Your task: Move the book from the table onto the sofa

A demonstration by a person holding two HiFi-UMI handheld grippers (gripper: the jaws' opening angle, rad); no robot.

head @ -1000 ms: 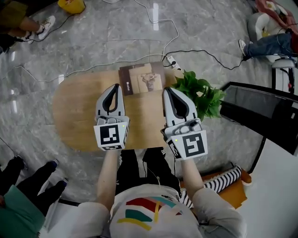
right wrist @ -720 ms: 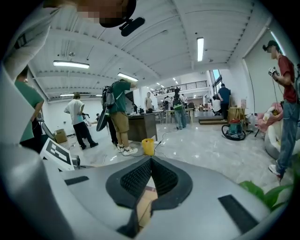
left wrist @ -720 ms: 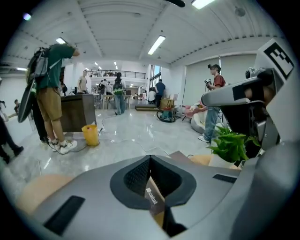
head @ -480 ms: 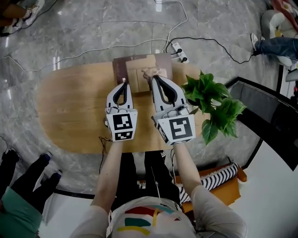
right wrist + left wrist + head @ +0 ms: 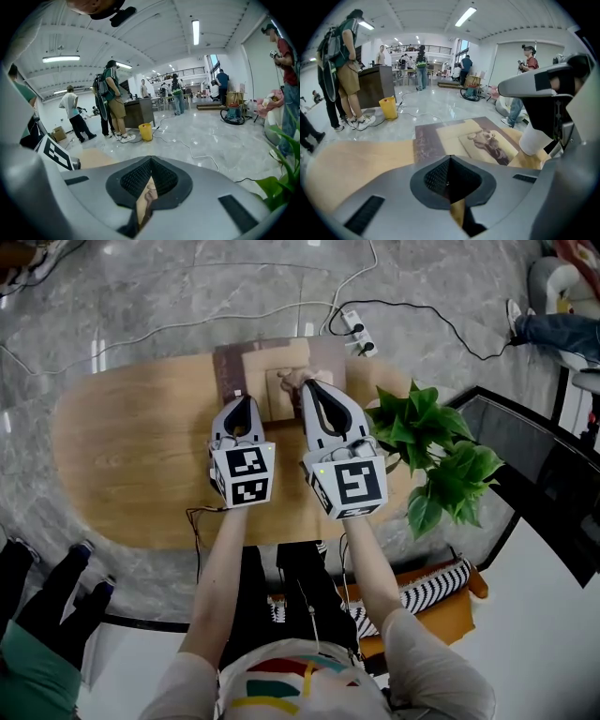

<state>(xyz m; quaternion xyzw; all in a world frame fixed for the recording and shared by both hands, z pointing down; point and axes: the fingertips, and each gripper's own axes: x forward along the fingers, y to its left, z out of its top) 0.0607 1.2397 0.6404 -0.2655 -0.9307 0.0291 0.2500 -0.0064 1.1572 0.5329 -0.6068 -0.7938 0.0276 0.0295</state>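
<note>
One wooden table (image 5: 131, 446) stands on marble floor (image 5: 141, 296).

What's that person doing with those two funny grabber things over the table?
A person holds tongs in each hand over a wooden table. The left tongs and right tongs are both shut and empty, pointing at a brown book lying flat at the table's far edge. The book has not been picked up. A leafy plant stands at the right.
</note>
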